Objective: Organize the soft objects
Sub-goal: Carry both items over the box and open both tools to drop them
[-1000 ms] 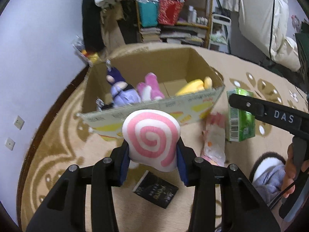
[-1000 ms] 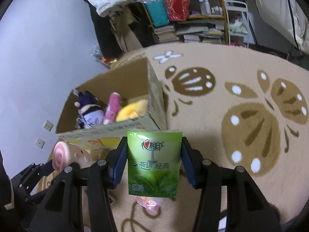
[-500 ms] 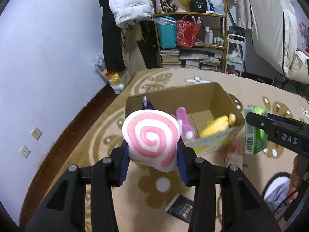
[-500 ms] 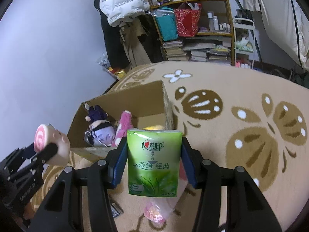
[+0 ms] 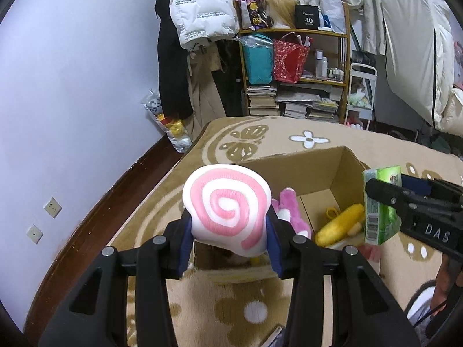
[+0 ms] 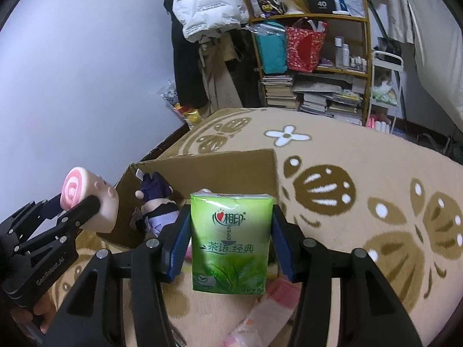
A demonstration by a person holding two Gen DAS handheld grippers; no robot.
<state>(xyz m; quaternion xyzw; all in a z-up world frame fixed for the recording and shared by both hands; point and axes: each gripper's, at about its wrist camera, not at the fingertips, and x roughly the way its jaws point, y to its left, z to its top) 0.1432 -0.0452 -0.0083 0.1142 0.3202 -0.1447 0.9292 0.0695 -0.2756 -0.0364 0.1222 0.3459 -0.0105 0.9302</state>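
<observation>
The green tissue pack (image 6: 231,241) carried the Chinese brand 心相印 with a red heart, the word "OPEN" beneath it, and 茶语.经典 across the middle. "DAS" was printed on the right gripper's (image 6: 231,243) body as seen from the left wrist view, and the left gripper's (image 5: 228,225) arm bore partly legible lettering in the right wrist view. On the shelf (image 5: 292,33) beyond the cardboard box (image 5: 303,170) stood a black carton marked "40".

The left gripper pinched a pink-and-white swirl plush (image 5: 227,205) between its blue pads, holding it above the near-left corner of the cardboard box. The right gripper was clamped on the tissue pack, held over the box's near-right side.

Inside the box lay a purple-haired doll (image 6: 157,205) toward the left wall, a pink plush (image 5: 289,211) in the middle and a yellow plush (image 5: 338,227) toward the right. The box sat on a beige carpet (image 6: 347,173) with brown butterfly shapes. A pink packet (image 6: 272,303) lay on the carpet just in front of the box, partly hidden behind the tissue pack.
</observation>
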